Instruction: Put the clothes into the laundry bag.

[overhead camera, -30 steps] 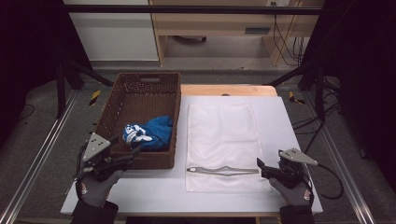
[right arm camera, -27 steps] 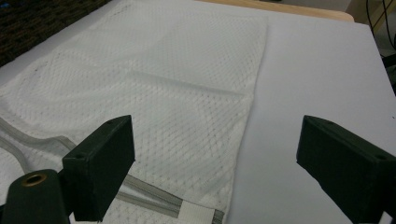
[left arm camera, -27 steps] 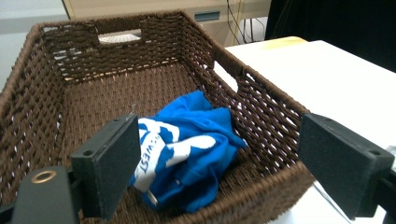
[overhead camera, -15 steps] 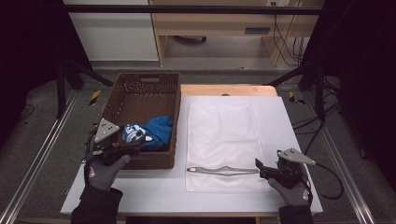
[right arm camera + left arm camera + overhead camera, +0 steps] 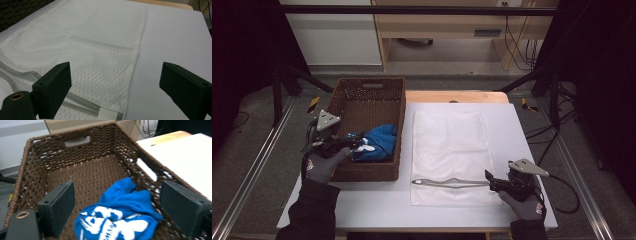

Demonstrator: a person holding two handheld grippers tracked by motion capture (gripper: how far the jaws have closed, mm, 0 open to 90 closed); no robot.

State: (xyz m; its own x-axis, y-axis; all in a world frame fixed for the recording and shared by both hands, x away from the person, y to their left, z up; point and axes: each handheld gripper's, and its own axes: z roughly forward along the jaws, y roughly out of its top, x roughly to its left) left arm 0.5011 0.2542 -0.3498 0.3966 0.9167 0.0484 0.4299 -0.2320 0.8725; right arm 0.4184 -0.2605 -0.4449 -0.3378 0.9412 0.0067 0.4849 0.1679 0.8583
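My left gripper (image 5: 346, 144) hangs over the brown basket (image 5: 343, 97), its jaws spread wide with nothing between them. A crumpled blue shirt (image 5: 120, 215) with white print lies in the basket's near end, just below those jaws. A white mesh bag (image 5: 451, 150) lies flat on the table (image 5: 517, 125), beside the basket. My right gripper (image 5: 490, 181) sits at the bag's near right corner, jaws spread wide too.

lab recording rig, black frame bar (image 5: 422, 10), floor rails (image 5: 252, 170), cables (image 5: 512, 45)
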